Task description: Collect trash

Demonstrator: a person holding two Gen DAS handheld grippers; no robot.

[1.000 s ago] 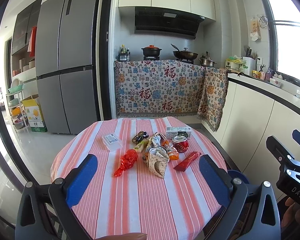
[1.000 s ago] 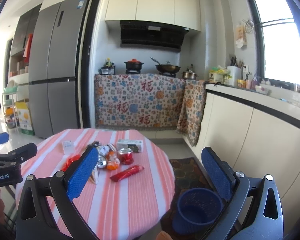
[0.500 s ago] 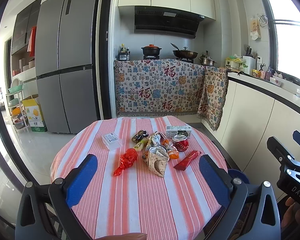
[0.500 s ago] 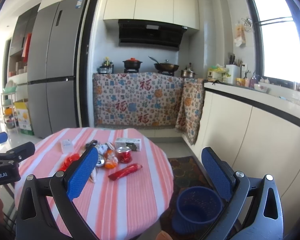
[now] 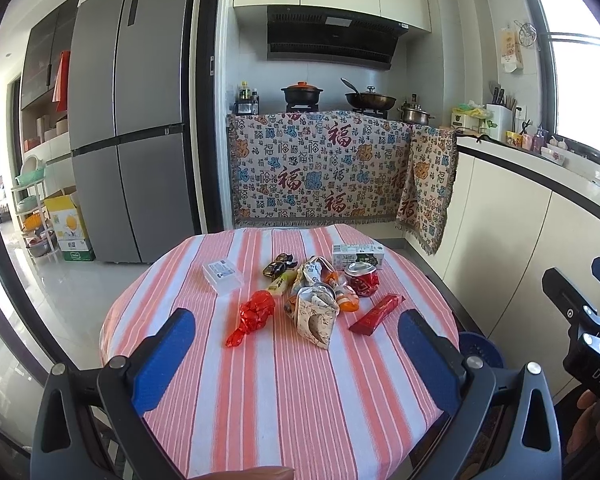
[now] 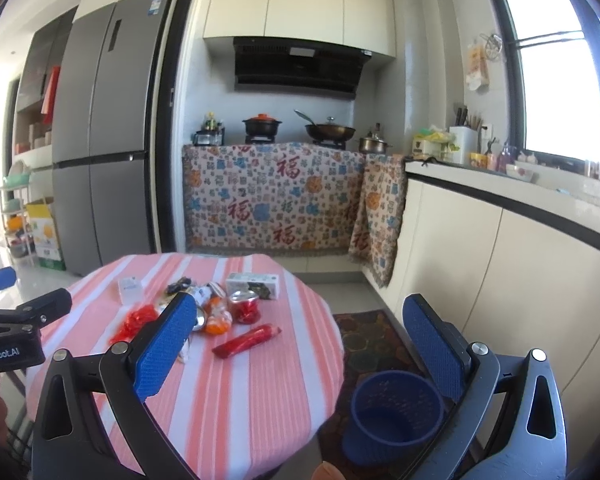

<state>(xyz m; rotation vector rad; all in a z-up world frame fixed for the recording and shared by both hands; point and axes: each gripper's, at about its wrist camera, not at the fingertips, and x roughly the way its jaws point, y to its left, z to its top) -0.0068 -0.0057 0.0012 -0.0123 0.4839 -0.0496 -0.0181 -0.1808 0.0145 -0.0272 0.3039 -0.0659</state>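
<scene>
Both the left gripper (image 5: 294,354) and right gripper (image 6: 300,346) hang spread and empty short of the wrappers (image 5: 314,312) heaped mid-table, the blue bin (image 6: 396,412) waiting on the floor just beside.

home kitchen, grey fridge (image 5: 128,128), range hood (image 5: 332,42) over stove pots, counter (image 6: 520,200), striped dining table (image 5: 284,380)

We record a woven cloth (image 5: 284,380) in matt pink and white stripes over the table, bearing a glossy crinkled red foil wrapper (image 5: 252,316), a smooth shiny red packet (image 5: 376,314), a matt printed paper bag (image 5: 316,316) and a clear plastic box (image 5: 223,276). We also list a blue perforated plastic bin (image 6: 396,412), a brushed-metal fridge (image 5: 128,120), and textured blue finger pads (image 6: 166,346) on matt black plastic frames.
</scene>
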